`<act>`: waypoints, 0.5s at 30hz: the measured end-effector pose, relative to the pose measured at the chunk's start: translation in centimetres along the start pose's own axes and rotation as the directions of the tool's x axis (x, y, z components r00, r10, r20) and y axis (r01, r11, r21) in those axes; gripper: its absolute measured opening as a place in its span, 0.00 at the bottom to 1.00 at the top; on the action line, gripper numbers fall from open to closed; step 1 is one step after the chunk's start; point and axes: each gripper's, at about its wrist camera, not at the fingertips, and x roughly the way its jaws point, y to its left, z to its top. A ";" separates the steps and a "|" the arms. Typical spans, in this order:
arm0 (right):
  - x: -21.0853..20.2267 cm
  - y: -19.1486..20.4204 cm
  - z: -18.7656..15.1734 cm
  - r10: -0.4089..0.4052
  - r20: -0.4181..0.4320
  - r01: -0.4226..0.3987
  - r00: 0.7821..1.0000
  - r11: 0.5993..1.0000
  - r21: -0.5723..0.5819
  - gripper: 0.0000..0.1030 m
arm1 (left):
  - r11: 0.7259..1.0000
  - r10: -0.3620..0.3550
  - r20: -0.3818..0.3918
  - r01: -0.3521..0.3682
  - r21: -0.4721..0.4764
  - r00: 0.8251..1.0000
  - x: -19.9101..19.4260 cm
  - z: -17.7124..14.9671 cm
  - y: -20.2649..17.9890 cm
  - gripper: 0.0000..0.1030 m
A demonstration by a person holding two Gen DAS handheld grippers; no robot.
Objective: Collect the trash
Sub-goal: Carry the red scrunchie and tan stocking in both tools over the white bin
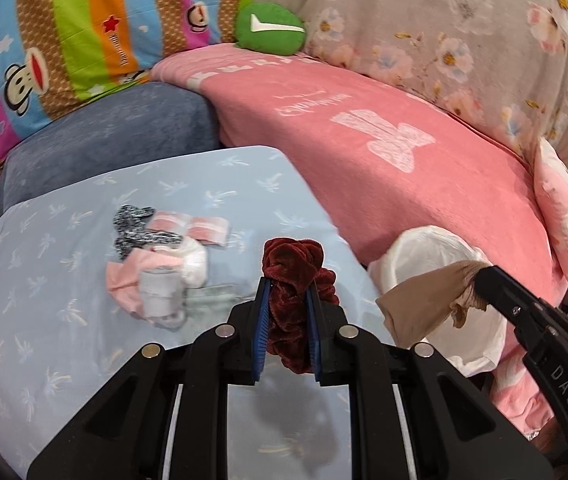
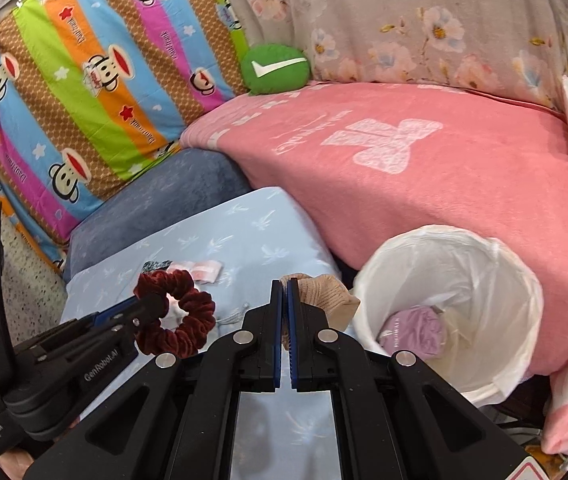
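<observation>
My left gripper [image 1: 288, 284] is shut on a dark red velvet scrunchie [image 1: 291, 268], held above the light blue pillow [image 1: 64, 312]. In the right wrist view the same left gripper [image 2: 152, 302] and scrunchie [image 2: 188, 332] show at lower left. My right gripper [image 2: 285, 282] is shut on a beige sock [image 2: 325, 292], just left of the white lined bin [image 2: 443, 232]. A purple item [image 2: 415, 332] lies in the bin. From the left wrist view the sock [image 1: 419, 304] hangs in front of the bin [image 1: 423, 240], pinched by the right gripper [image 1: 481, 276].
A heap of pink, white and speckled socks [image 1: 156, 280] and pink packets [image 1: 206, 228] lies on the light blue pillow. Behind are a blue-grey cushion [image 1: 116, 132], a pink blanket [image 1: 403, 168], a striped monkey pillow [image 1: 64, 32], a green plush [image 1: 270, 28] and a floral quilt [image 1: 443, 20].
</observation>
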 end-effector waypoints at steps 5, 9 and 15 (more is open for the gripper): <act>-1.4 -3.5 0.0 -0.025 0.021 0.024 0.999 0.998 0.051 0.02 | 0.998 -0.036 -0.015 0.037 0.049 0.999 0.6 0.2 -3.3 0.16; -1.8 -5.9 0.0 -0.050 0.027 0.048 0.998 0.995 0.084 0.02 | 0.994 -0.066 -0.041 0.069 0.081 0.997 1.2 0.3 -5.6 0.16; -2.4 -9.2 0.4 -0.088 0.040 0.082 0.995 0.989 0.126 0.02 | 0.986 -0.092 -0.055 0.098 0.136 0.994 2.1 0.9 -9.3 0.16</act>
